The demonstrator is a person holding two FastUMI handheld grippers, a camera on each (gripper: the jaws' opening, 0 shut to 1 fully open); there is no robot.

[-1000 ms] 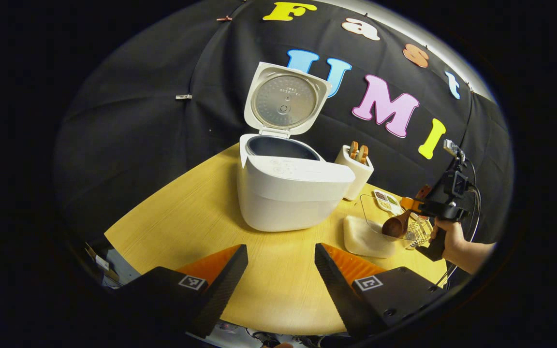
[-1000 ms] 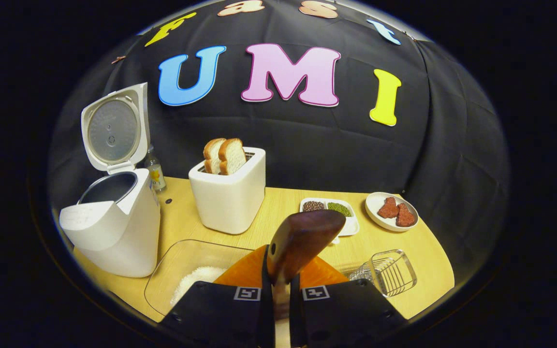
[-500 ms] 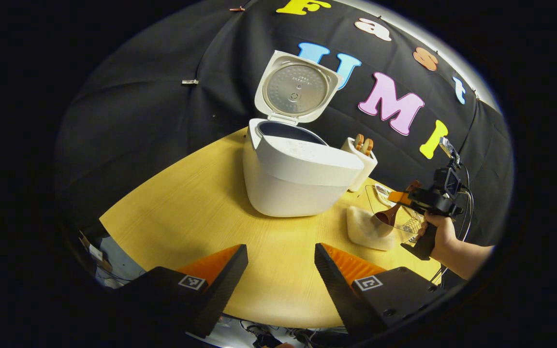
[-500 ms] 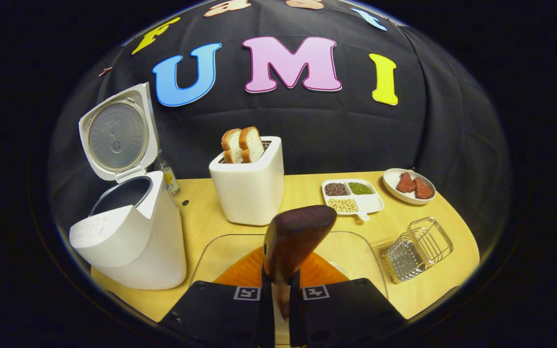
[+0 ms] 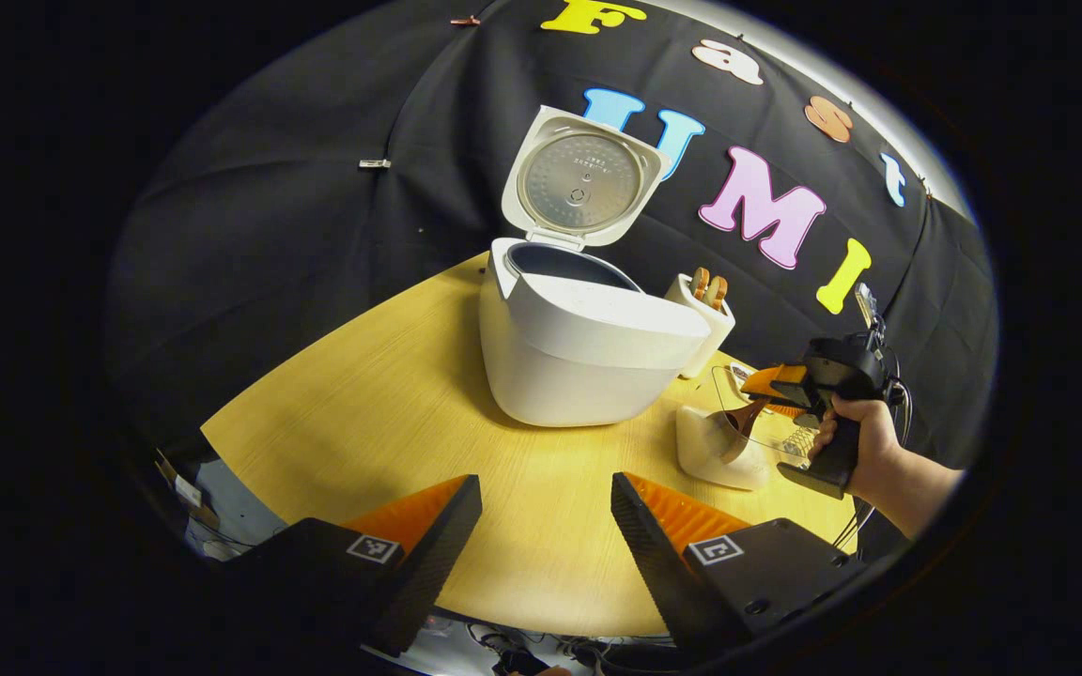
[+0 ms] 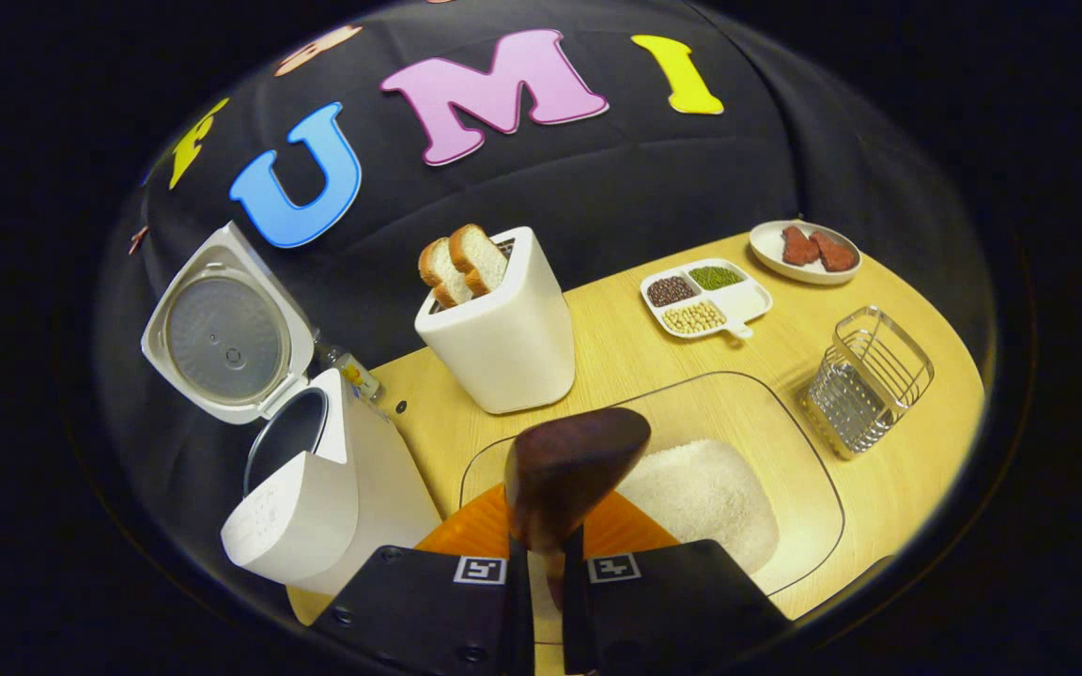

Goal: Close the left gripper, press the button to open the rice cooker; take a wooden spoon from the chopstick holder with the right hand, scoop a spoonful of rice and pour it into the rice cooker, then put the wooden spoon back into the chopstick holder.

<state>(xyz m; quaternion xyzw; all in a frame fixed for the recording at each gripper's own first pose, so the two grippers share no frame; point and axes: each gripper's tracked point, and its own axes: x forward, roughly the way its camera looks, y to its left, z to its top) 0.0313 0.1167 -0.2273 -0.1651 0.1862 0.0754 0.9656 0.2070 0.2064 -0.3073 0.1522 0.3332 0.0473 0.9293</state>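
Dark wooden spoon (image 6: 571, 465) is clamped in closed right gripper (image 6: 544, 573), bowl fwd over white rice (image 6: 703, 498) w/ clear tub (image 6: 818, 488) directly below; left gripper (image 5: 546, 512) is held wide open, empty.

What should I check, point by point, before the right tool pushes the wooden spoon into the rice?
1. White rice cooker lid open, pot reachable: ok.
2. Right tool shut on the dark wooden spoon handle: ok.
3. Spoon bowl over the clear plastic container of white rice: ok; in the left gripper view it dips inside the container.
4. Spoon already loaded with rice: cannot tell, the bowl's hollow is not visible.
5. Left tool out of the way: ok, open over the yellow wooden table, apart from the cooker.
6. Wire chopstick holder upright and free for the return: ok.
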